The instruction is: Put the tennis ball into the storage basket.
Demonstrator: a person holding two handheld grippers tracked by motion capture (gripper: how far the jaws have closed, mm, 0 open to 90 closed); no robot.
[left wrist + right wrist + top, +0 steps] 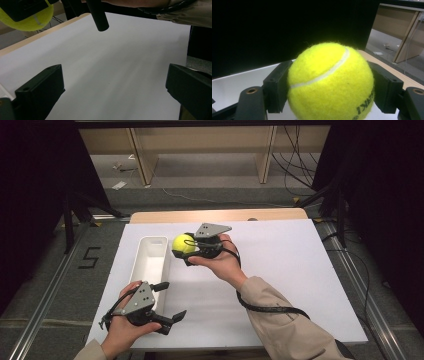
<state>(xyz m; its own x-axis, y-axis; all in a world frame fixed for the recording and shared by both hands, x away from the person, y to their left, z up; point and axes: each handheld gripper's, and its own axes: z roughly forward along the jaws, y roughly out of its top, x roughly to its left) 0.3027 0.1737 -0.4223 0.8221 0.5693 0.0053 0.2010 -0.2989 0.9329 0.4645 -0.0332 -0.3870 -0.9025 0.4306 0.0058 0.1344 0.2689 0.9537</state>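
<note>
The right gripper (186,251) holds the tennis ball (183,243) clamped between its jaws, just beside the white tray (150,257), whose length runs away from the person. The left gripper (170,302) waits wide open nearer them.

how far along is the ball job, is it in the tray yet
Done: the right tool is shut on the tennis ball and holds it above the table, beside the far end of the white tray. In hand: carrying it, apparently toward the tray. Left: the ball is not in the tray yet, so placing and releasing likely remain. The left tool is open.
</note>
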